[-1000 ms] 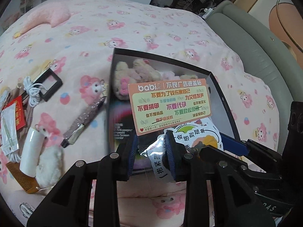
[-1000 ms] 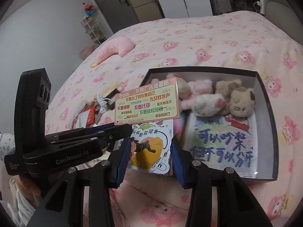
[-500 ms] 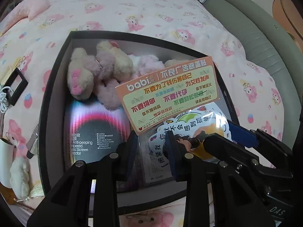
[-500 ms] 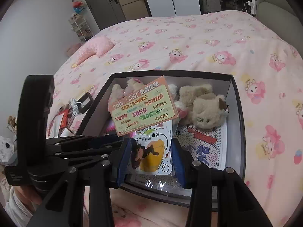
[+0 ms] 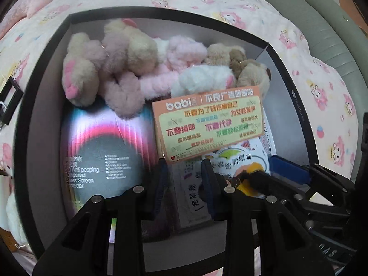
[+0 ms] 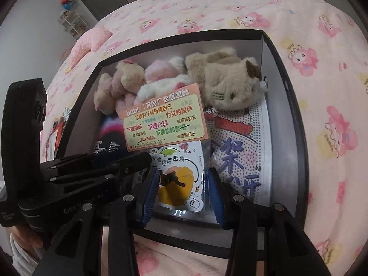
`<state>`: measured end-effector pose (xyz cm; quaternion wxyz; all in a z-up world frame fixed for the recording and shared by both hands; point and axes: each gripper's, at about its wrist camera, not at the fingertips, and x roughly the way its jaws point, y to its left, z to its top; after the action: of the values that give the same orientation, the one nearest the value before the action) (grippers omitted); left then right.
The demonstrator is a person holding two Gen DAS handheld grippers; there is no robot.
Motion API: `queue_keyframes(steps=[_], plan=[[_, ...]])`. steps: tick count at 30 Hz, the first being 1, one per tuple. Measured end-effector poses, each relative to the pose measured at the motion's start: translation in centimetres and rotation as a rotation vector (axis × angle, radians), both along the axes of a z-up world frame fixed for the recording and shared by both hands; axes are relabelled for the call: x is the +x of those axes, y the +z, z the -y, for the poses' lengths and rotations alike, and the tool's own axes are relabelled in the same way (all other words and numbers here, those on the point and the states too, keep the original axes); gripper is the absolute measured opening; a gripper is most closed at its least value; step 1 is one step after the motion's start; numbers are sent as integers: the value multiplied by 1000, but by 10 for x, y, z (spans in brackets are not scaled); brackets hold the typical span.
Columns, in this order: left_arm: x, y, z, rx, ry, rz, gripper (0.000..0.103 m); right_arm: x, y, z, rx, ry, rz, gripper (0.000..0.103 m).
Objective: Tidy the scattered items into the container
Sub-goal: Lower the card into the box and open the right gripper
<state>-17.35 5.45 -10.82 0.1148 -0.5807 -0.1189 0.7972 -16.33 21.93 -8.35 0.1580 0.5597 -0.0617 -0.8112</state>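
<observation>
A clear sleeve of sticker sheets (image 5: 208, 124) (image 6: 164, 124), orange-and-green card on top, is held over the black box (image 5: 36, 92) (image 6: 289, 105). My left gripper (image 5: 185, 179) is closed on the sleeve's lower edge. My right gripper (image 6: 181, 184) has its blue pads (image 6: 150, 188) spread either side of the pumpkin sticker sheet (image 6: 179, 184), which the sleeve holds. The box holds plush toys (image 5: 110, 69) (image 6: 225, 82), a screen protector pack (image 5: 103, 156) and a printed pouch (image 6: 239, 154).
The box sits on a pink cartoon-print bedspread (image 6: 299, 23). A small black frame (image 5: 9, 96) and other loose items (image 6: 54, 135) lie left of the box. A grey-green padded headboard (image 5: 322, 27) runs along the right. A pink cushion (image 6: 92, 41) lies far back.
Both grippers moved forward and down with the sticker sleeve, from the box's near edge to over its inside. The box now fills both views.
</observation>
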Motion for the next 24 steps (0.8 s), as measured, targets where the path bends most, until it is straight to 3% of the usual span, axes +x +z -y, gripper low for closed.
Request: queue_keyframes(steps=[5,10,14,17,20,24], plan=[[1,3,17,-14,81,-21,26,5,30,-29,17,-137,-159,38],[-4,-4,0,-40,45,10,25,-4,14,-19,-7,-88,-79,34],[-7,-7,-15,53,-31,61,25,-2,7,-8,24,-41,-57,34],[-2,-2,-5,121,4,56,25,-1,8,-11,35,-56,-67,34],[3,-3,7,93,46,72,25,-1,8,-13,23,-53,-63,34],[2,-9,1,94,12,112,24,-6,-3,-8,0,-37,-5,34]])
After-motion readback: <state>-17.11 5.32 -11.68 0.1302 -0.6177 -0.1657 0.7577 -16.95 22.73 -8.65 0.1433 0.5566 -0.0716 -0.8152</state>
